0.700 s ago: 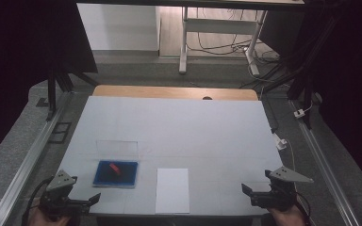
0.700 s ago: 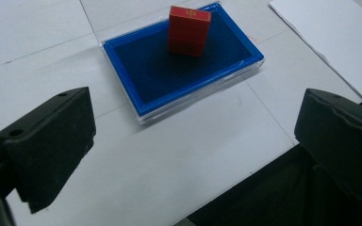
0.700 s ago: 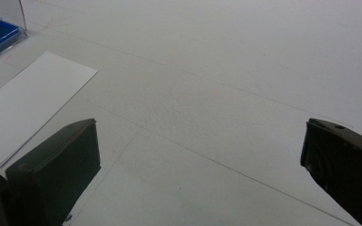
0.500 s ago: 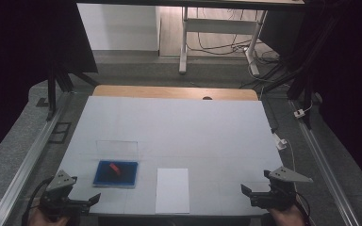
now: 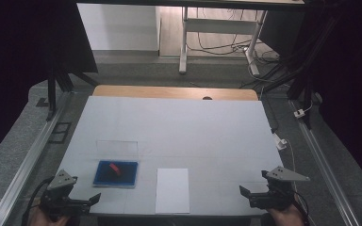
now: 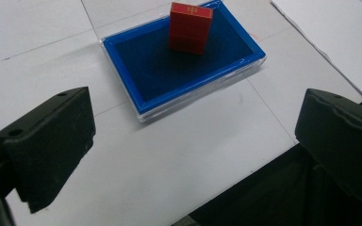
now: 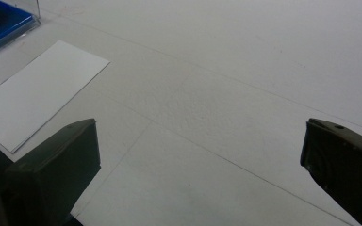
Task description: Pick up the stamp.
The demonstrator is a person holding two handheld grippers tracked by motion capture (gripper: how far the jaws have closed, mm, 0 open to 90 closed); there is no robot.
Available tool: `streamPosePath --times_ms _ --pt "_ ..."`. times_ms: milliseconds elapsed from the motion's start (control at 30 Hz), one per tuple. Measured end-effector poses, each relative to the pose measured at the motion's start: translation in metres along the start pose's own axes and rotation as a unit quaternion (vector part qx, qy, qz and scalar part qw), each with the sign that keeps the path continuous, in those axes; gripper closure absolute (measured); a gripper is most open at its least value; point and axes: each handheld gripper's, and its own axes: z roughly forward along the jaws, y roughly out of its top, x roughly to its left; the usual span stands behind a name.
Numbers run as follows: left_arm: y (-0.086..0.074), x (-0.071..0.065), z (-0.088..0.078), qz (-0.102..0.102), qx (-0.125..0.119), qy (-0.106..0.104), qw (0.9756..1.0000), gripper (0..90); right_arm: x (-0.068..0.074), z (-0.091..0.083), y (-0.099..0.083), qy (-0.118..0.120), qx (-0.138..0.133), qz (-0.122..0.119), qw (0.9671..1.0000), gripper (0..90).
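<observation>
The left gripper (image 5: 93, 199) waits at the near left corner of the worktop (image 5: 179, 127), its fingers (image 6: 47, 146) spread wide and holding nothing, aimed at the red block (image 6: 190, 27). The block stands upright in the blue tray (image 6: 160, 70), easy to grasp. The right gripper (image 5: 243, 192), also spread and empty, rests at the near right corner beside the white paper (image 5: 172, 190).

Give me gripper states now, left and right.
Left gripper: open, jaws wide, holding nothing; the red block sits ahead in the blue tray.
Right gripper: open, empty, over bare table.
</observation>
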Motion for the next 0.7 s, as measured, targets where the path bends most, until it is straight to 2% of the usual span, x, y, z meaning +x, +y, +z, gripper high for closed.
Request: streamPosePath --times_ms 300,533,700 --pt "-0.0005 0.0007 0.0000 -0.003 0.004 0.001 1.0000 0.0 0.0009 0.0019 0.0010 0.003 0.005 -0.004 1.0000 0.0" --pt "0.0011 0.0016 -0.0028 -0.015 -0.007 -0.014 0.9998 0.0 -0.0001 0.0029 0.0019 0.006 0.006 -0.003 1.0000 0.0" --pt "0.0027 0.0006 -0.0019 -0.011 -0.008 -0.015 0.9998 0.0 0.0003 0.0044 0.0029 0.009 0.010 -0.007 0.9999 0.0"
